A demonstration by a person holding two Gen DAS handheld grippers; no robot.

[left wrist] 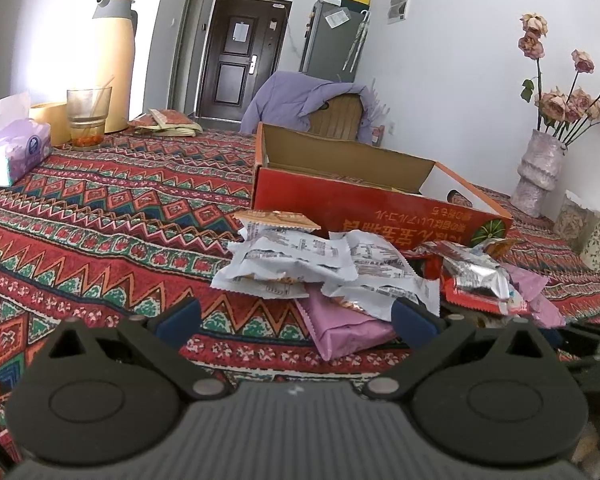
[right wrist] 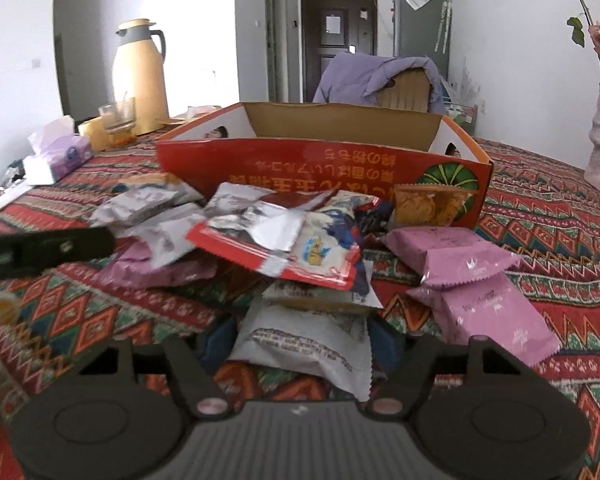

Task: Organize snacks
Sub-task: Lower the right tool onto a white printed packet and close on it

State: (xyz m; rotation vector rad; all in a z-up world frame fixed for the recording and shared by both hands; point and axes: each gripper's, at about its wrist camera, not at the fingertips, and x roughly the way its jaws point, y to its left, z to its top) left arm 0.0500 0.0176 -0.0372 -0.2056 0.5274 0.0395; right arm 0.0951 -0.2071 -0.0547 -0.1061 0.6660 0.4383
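Note:
A heap of snack packets lies on the patterned tablecloth in front of an open red cardboard box [left wrist: 364, 204] [right wrist: 284, 160]. In the right wrist view my right gripper [right wrist: 300, 342] has a white snack packet [right wrist: 300, 340] between its fingers, and both pads touch the packet's sides. Above it lie a red and silver packet [right wrist: 276, 248] and pink packets [right wrist: 476, 304]. My left gripper [left wrist: 296, 320] stands open at the near left of the heap, with the corner of a pink packet [left wrist: 348, 330] between its fingertips and white packets [left wrist: 292, 256] just beyond. The left gripper's finger [right wrist: 48, 248] shows as a black bar in the right wrist view.
A yellow thermos [left wrist: 112, 60], a glass [left wrist: 88, 116] and a tissue box [left wrist: 12, 148] stand at the far left of the table. A vase of dried flowers [left wrist: 540, 168] stands at the right by the wall. A chair with a purple jacket [left wrist: 312, 100] is behind the box.

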